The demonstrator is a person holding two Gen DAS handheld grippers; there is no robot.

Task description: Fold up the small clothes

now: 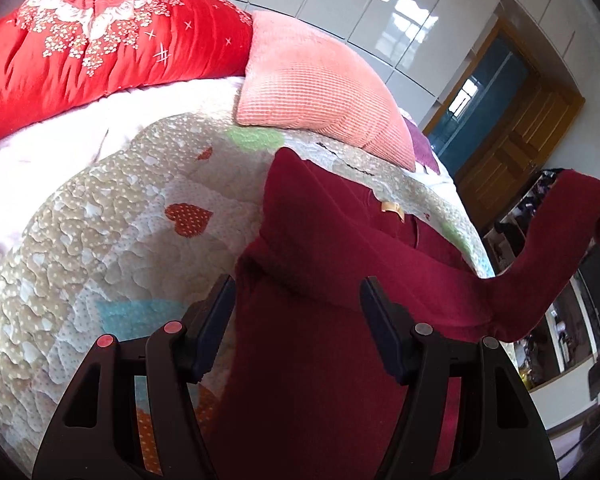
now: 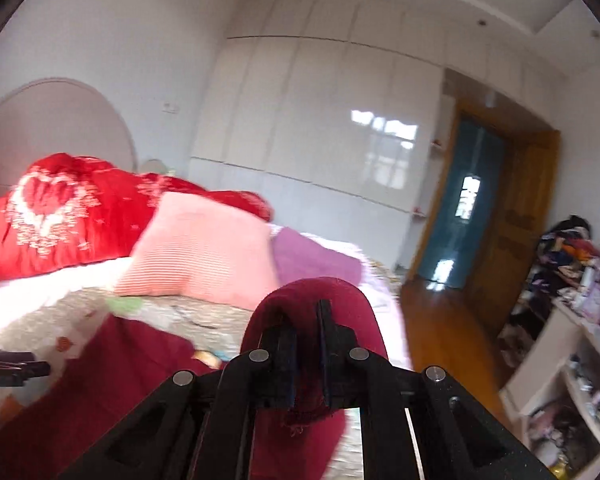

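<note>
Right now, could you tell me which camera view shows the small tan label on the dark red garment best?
The left wrist view: the tan label sits sharp on the dark red garment. The right wrist view is motion-blurred, shows only cloth bunched in the right gripper, and no label.

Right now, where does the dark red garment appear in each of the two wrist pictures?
Left wrist: the dark red garment fills the lower centre, between the open fingers of the left gripper; one part stretches up to the right edge.
Right wrist: it lies at lower left and centre, with a fold pinched in the right gripper.
Shared landmark: the pink pillow, behind the garment in both.
</note>
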